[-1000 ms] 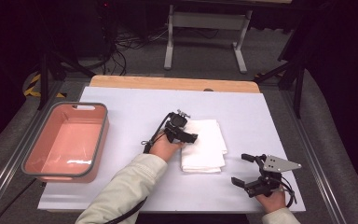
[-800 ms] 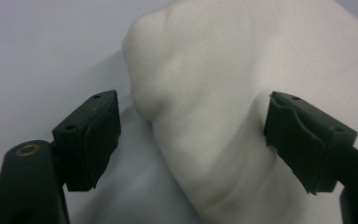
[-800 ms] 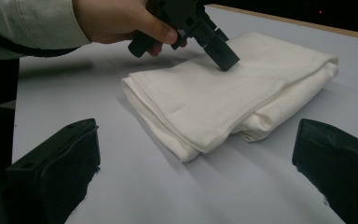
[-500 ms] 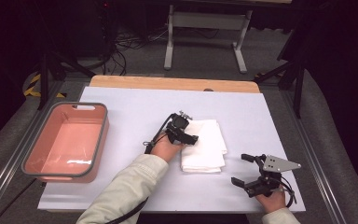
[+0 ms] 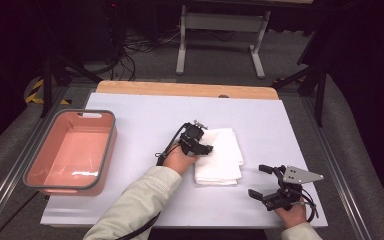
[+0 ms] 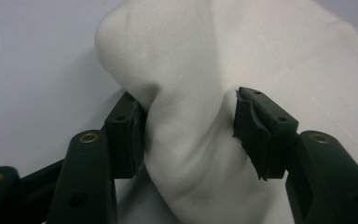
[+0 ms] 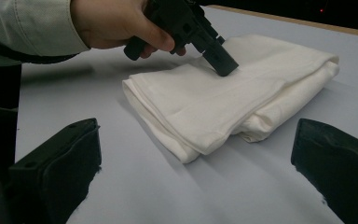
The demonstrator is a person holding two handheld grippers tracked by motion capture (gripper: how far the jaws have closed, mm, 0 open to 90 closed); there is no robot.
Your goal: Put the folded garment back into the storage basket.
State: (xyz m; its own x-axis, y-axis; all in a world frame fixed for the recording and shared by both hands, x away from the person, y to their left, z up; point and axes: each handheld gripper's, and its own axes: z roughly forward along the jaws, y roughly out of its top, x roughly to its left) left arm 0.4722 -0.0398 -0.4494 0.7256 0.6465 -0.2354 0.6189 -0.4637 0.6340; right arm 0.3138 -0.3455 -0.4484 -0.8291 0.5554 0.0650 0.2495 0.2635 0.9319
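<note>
A folded white cloth point(image 5: 222, 160) lies on the white table top point(image 5: 145, 115), right of centre. My left gripper point(image 5: 207, 149) reaches down onto its left part. In the left gripper view its jaws have just been closing, and both pads point(image 6: 130, 135) now press a raised pucker of the cloth point(image 6: 191, 70) between them. The right gripper view shows that same left gripper point(image 7: 219, 60) tip-down on the cloth point(image 7: 205, 102), held by a hand in a light sleeve. My right gripper point(image 5: 258, 180) rests near the front right edge, jaws wide open with nothing between them.
A pink tub point(image 5: 112, 145) with a grey rim stands at the left of the table, nothing visible inside. A wooden strip point(image 5: 180, 89) runs along the far edge. Stands and cables sit on the floor beyond.
</note>
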